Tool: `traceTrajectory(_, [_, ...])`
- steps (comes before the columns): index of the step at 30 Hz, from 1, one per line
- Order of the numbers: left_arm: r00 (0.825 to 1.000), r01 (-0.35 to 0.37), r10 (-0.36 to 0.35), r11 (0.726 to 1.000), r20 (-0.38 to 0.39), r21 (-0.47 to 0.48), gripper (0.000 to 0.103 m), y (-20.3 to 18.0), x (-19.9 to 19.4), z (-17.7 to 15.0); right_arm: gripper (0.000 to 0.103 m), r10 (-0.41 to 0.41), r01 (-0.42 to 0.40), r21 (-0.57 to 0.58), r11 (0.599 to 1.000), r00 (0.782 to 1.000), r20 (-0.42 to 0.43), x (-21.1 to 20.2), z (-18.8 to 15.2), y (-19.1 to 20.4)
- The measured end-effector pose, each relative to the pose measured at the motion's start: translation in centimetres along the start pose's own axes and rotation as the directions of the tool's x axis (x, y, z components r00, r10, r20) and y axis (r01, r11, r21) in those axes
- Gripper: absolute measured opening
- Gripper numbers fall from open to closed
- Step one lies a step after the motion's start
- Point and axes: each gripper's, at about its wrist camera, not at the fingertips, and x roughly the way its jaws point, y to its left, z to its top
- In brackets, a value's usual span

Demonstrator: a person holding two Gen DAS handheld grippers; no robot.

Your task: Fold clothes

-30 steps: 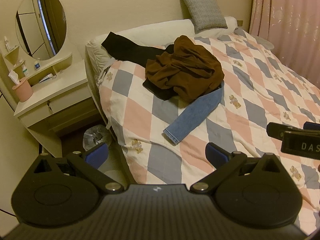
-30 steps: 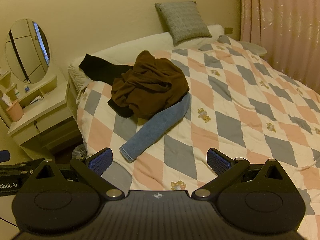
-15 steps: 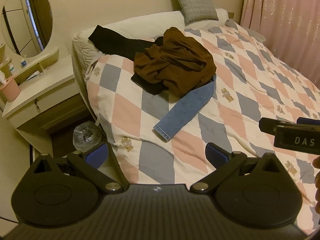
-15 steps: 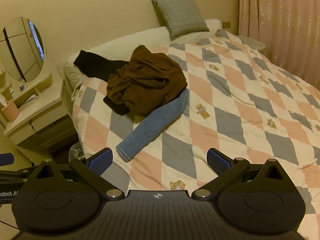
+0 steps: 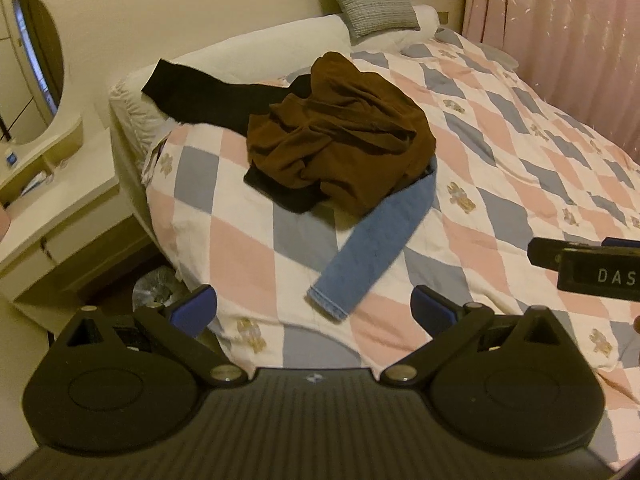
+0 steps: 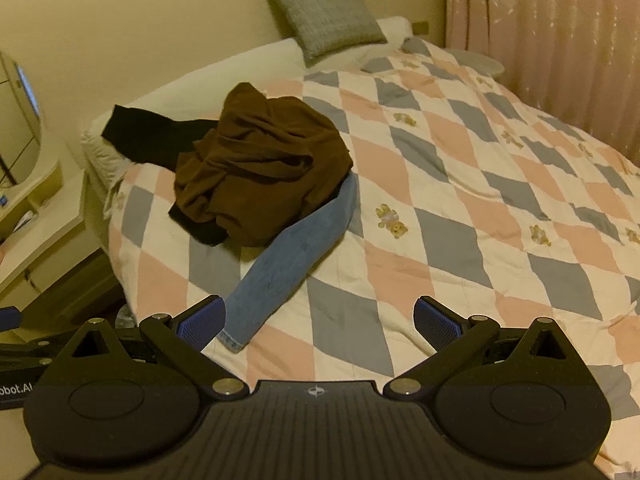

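Clothes (image 5: 340, 136) beyond both spread claws (image 5: 314, 310)

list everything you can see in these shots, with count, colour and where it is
brown garment: 1, brown, crumpled on top of the pile on the bed
black garment: at least 1, black, under the brown one, stretching toward the headboard
jeans: 1, light blue, one leg trailing from under the pile toward the bed's near edge
quilt: 1, pink, grey and white diamonds with small bears, covering the bed
cushion: 1, grey, against the wall at the head
curtain: pink, far side of the bed
dressing table: 1, cream, beside the bed, oval mirror above
left tool: black, blue pads, open, empty
right tool: black, blue pads, open, empty
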Motion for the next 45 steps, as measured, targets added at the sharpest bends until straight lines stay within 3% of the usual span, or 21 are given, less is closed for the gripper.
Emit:
traceTrajectory(7, [0.998, 0.035, -0.033, 0.999, -0.044, 0.026, 0.102, 2.4, 4.6, 4.2, 0.103, -0.035, 0.038, 0.065, 0.997, 0.999, -0.041, 4.1, 2.9, 1.3])
traceTrajectory(14, [0.997, 0.028, -0.021, 0.995, -0.072, 0.095, 0.102, 4.4, 9.8, 8.5, 0.103, -0.026, 0.042, 0.189, 0.981, 0.996, -0.086, 8.3, 4.8, 1.0])
traceTrajectory(21, [0.982, 0.108, -0.094, 0.991, -0.164, 0.077, 0.102, 6.4, 16.0, 12.3, 0.103, -0.011, 0.078, 0.353, 0.932, 0.982, -0.188, 13.5, 6.2, 0.5])
traceTrajectory(25, [0.976, 0.146, -0.129, 0.986, -0.175, 0.087, 0.102, 6.8, 19.1, 14.6, 0.103, -0.048, 0.119, 0.329, 0.937, 0.975, -0.215, 16.3, 7.3, 0.9])
traceTrajectory(29, [0.967, 0.21, -0.194, 0.974, -0.163, 0.089, 0.102, 6.5, 22.8, 18.3, 0.102, -0.051, 0.112, 0.329, 0.938, 0.981, -0.188, 19.0, 9.4, 0.7])
traceTrajectory(36, [0.943, 0.307, -0.304, 0.952, -0.133, -0.003, 0.102, 5.6, 29.9, 26.4, 0.08, -0.009, 0.021, 0.251, 0.968, 0.999, -0.052, 23.8, 14.4, 0.9])
traceTrajectory(39, [0.93, 0.337, -0.341, 0.94, -0.14, -0.057, 0.102, 5.1, 33.0, 29.2, 0.08, 0.012, -0.013, 0.203, 0.979, 1.0, 0.006, 25.6, 16.3, 1.3])
traceTrajectory(42, [0.913, 0.368, -0.383, 0.922, -0.14, -0.122, 0.102, 5.1, 35.8, 31.3, 0.096, 0.039, -0.048, 0.189, 0.981, 0.998, 0.05, 27.4, 17.6, 1.5])
traceTrajectory(45, [0.897, 0.388, -0.417, 0.902, -0.147, -0.191, 0.102, 5.2, 38.7, 32.6, 0.098, 0.077, -0.086, 0.186, 0.979, 0.995, 0.057, 29.1, 18.2, 1.5])
